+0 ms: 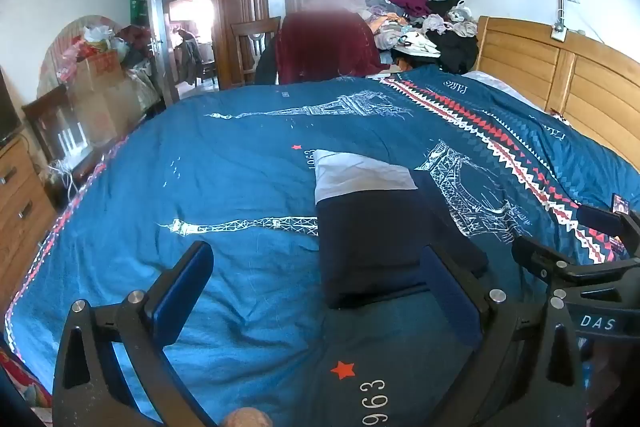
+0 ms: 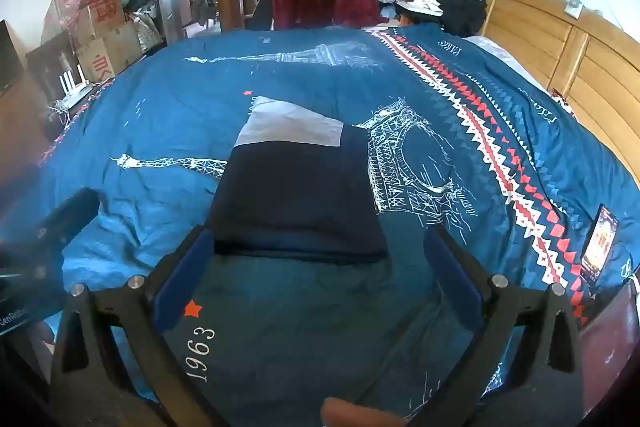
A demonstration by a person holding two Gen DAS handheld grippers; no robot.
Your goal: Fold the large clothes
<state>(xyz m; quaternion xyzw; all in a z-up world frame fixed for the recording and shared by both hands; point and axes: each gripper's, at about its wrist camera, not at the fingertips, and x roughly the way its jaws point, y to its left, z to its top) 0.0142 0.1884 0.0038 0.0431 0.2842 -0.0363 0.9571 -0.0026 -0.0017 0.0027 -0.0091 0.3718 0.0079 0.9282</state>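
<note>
Both claws hang spread and empty over the bed's near edge, left claw point(image 1: 316, 291) and right claw point(image 2: 316, 279). Just ahead, mid-bed on the blue quilt point(image 1: 240, 155), lies the folded navy garment point(image 2: 296, 203), apparently finished and released.

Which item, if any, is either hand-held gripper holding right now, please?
Nothing: both the left hand-held gripper and right hand-held gripper are open above the bedspread, short of the folded navy garment.
</note>
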